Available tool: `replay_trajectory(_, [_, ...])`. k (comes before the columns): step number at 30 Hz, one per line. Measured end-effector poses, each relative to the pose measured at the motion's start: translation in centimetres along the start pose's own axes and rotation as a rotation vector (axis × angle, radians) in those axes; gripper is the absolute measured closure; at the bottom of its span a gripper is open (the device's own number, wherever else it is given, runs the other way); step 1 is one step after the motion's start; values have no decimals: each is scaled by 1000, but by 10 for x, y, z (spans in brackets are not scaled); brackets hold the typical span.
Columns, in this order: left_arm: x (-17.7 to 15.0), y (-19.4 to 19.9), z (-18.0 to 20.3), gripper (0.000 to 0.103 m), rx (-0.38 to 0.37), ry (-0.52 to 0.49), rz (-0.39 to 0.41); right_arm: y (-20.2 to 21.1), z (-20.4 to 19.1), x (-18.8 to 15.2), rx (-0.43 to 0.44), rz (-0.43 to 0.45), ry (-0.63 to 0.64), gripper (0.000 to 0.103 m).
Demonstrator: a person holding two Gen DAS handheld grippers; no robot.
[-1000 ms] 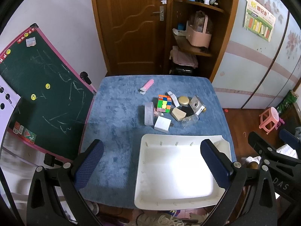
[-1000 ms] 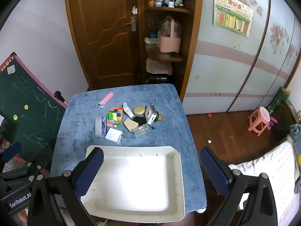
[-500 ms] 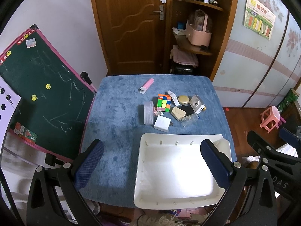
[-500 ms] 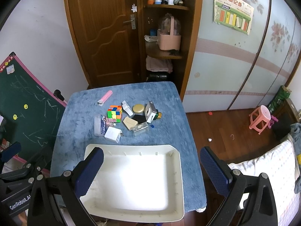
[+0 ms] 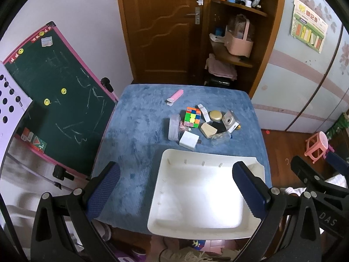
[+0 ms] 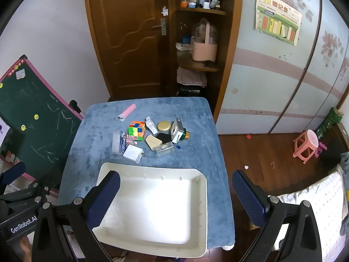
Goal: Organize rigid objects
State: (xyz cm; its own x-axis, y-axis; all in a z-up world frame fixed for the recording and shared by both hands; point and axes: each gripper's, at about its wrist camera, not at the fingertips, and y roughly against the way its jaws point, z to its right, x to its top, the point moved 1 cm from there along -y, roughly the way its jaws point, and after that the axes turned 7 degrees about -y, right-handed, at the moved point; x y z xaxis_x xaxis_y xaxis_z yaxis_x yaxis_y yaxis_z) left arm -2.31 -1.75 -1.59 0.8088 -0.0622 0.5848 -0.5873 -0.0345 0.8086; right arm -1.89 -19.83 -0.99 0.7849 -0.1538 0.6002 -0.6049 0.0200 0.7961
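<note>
White tray [image 6: 202, 200] waits empty, both my grippers wide open and holding nothing, so next I reach for the cube [image 6: 136, 130].

On your counter [image 5: 135, 131], the tray [image 5: 202, 222] sits at the near edge, the cube [image 5: 192, 117] and camera [image 5: 228, 121] clustered just behind it, the chalkboard [image 5: 54, 87] to the left.

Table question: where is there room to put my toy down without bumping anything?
The white tray is bare inside. The blue cloth is free between the chalkboard side and the clear case, and behind the pink tube. Crowded: around the puzzle cube and camera.
</note>
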Motion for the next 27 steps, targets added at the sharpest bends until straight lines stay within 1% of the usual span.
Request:
replay_trajectory(5, [-5,4,9,1,12,19,-1,4,10,-2,19,13,21,1])
replay_trajectory(12, [-12,6,19,1,35,43,-11,4,22,-2,46,4,47,1])
replay_trajectory(17, [-14,5,19,1,53,51,-29,1,27,-2,76,-3,54,1])
replay_trajectory(21, [-12,0,15,1,60,53,-39,-4,24,-1,84,-17,58,1])
replay_trajectory(27, [-2,-13,7,1,38,37,-46,-12,14,3,78,-32,55,1])
